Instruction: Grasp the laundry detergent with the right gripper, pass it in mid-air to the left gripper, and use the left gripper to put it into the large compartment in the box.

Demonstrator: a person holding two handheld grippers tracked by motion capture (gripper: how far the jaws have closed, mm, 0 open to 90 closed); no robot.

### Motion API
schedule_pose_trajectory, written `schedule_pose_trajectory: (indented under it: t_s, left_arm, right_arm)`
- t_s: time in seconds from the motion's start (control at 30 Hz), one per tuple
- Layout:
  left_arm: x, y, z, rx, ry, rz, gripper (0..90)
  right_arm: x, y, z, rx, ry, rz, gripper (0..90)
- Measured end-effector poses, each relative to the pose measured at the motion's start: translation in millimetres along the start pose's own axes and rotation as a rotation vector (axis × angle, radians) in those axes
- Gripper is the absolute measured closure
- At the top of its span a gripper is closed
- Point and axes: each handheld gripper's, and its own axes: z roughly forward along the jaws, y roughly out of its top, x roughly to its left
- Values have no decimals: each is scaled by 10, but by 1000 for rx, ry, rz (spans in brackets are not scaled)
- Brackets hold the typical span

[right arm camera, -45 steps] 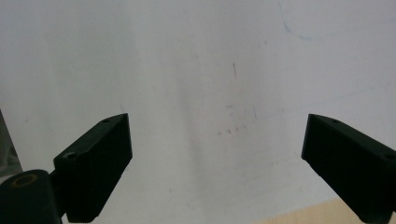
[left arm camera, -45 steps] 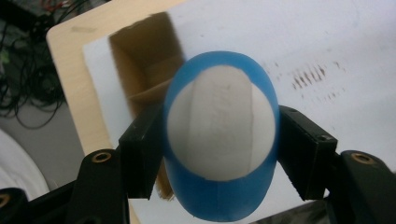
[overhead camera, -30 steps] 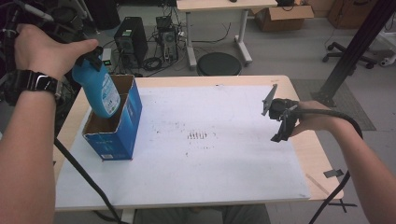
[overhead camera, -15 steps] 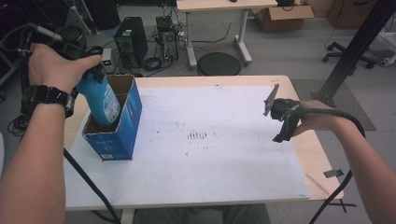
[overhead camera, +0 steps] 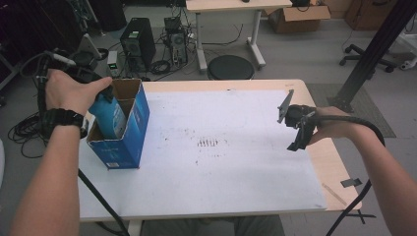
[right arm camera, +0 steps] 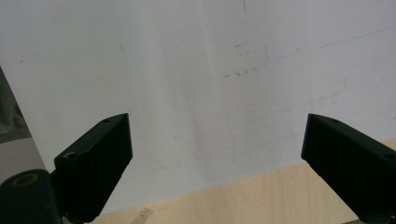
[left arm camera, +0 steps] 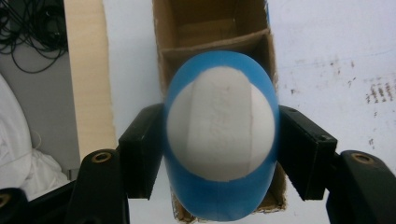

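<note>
A blue bottle [overhead camera: 111, 116] with a white base [left arm camera: 219, 128] hangs partly inside an open blue cardboard box [overhead camera: 126, 143] at the table's left. My left gripper [overhead camera: 104, 94] is shut on it, one black pad [left arm camera: 144, 149] on each side of the body. In the left gripper view the box's brown inside [left arm camera: 210, 28] and its divider lie beyond the bottle. My right gripper [overhead camera: 298, 136] hovers over the right edge of the white sheet [overhead camera: 221, 113], jaws wide open [right arm camera: 217, 144] and nothing between them.
The wooden table [overhead camera: 328, 156] shows bare wood right of the sheet, with a strip of black tape [overhead camera: 351, 182]. Behind the table stand a computer tower [overhead camera: 137, 44], cables, a round black stool [overhead camera: 230, 67] and a second desk [overhead camera: 231, 6].
My left hand has come down with the blue bottle, sinking it deeper into the box. The right hand has stayed where it was.
</note>
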Motion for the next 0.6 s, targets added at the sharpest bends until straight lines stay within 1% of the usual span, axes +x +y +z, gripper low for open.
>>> schedule_pose_trajectory:
  t_s: [0.07,0.23,0.4,0.5,0.53,0.6]
  left_arm:
    - [-3,-15,67,-1,0,-3,382]
    - [-24,-41,245,21,5,-6,382]
    - [-38,-64,361,27,1,-6,382]
    - [-49,-77,430,35,1,-7,382]
    - [-54,-79,452,38,5,3,382]
    - [-67,-85,494,49,14,3,382]
  right_arm:
    - [3,-6,7,2,2,0,87]
    - [8,-20,22,5,4,3,87]
    - [6,-33,22,0,5,8,87]
    - [4,-38,31,6,7,8,87]
    - [4,-39,36,6,8,9,87]
    - [6,-41,45,4,10,10,87]
